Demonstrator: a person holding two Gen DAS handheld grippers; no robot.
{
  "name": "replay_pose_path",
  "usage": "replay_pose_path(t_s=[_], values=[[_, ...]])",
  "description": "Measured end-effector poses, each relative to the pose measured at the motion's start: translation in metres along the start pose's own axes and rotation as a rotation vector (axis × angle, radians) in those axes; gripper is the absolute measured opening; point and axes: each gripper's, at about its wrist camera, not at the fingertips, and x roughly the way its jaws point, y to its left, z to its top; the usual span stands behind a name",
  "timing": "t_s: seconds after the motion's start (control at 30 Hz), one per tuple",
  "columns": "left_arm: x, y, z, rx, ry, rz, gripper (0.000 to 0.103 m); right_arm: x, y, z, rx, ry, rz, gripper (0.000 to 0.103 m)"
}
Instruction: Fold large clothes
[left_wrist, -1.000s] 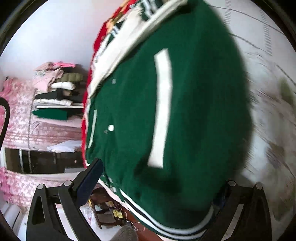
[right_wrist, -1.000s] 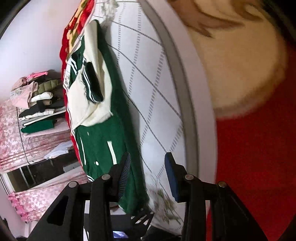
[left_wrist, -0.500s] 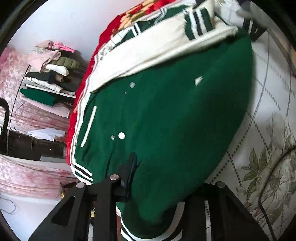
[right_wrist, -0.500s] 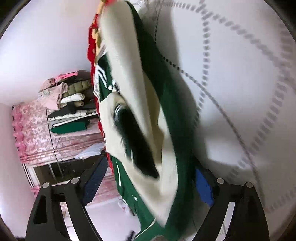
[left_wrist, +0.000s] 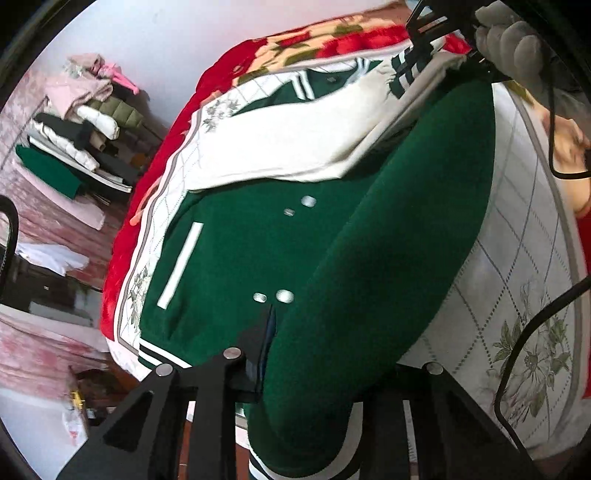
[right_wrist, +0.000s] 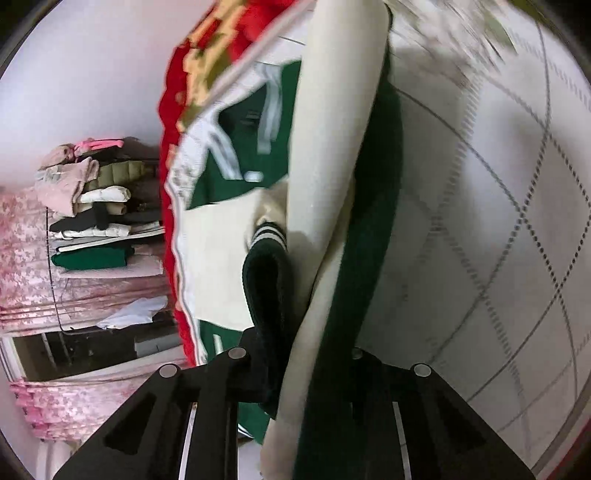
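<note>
— While the green jacket (left_wrist: 280, 236) lies spread on the white quilted bedspread (left_wrist: 524, 280), where does the left gripper (left_wrist: 325, 354) sit?
— At the jacket's striped hem, pinched tight on a thick fold of the green body; the cloth bulges up between its fingers.

— And the right gripper (right_wrist: 295, 354)?
— At the far end of the jacket, clamped on the cream sleeve (right_wrist: 332, 155) and the dark ribbed cuff (right_wrist: 266, 273), with green cloth bunched against it.

— What surrounds the jacket?
— The bedspread lies under it, and a red floral blanket (left_wrist: 317, 48) shows beyond its collar end. A stack of folded clothes (left_wrist: 81, 122) sits well apart from the jacket, past the bed's edge.
</note>
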Motion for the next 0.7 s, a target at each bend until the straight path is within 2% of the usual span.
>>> replay_pose_path(t_s=[0.17,0.27,0.33,0.43,0.5,0.53,0.57,0.6,0.63,0.67,0.7], values=[[0.011,0.089,0.016,-0.111,0.038,-0.104,0.023,0.010,0.116,-0.005,-0.076,-0.037,-0.119,0.019],[0.034,0.143,0.020,-0.184,0.068,-0.110,0.023,0.043,0.188,-0.010,-0.147,-0.057,-0.231,0.019],[0.061,0.182,0.019,-0.247,0.111,-0.112,0.023,0.083,0.240,-0.012,-0.201,-0.052,-0.295,0.019],[0.101,0.229,0.010,-0.355,0.167,-0.115,0.028,0.150,0.292,-0.014,-0.253,-0.024,-0.366,0.020],[0.134,0.257,-0.002,-0.402,0.228,-0.161,0.028,0.191,0.316,-0.014,-0.288,-0.011,-0.410,0.020],[0.148,0.269,-0.009,-0.437,0.255,-0.190,0.030,0.226,0.328,-0.014,-0.287,0.014,-0.435,0.020],[0.160,0.284,-0.019,-0.483,0.279,-0.215,0.034,0.245,0.330,-0.017,-0.295,0.040,-0.450,0.020],[0.167,0.299,-0.030,-0.537,0.297,-0.232,0.037,0.279,0.336,-0.016,-0.305,0.081,-0.465,0.023],[0.172,0.312,-0.041,-0.585,0.307,-0.234,0.045,0.300,0.335,-0.015,-0.297,0.105,-0.468,0.031],[0.176,0.327,-0.055,-0.621,0.320,-0.206,0.047,0.319,0.325,-0.021,-0.289,0.130,-0.473,0.037],[0.177,0.336,-0.065,-0.638,0.332,-0.170,0.047,0.338,0.323,-0.020,-0.277,0.157,-0.478,0.054]])
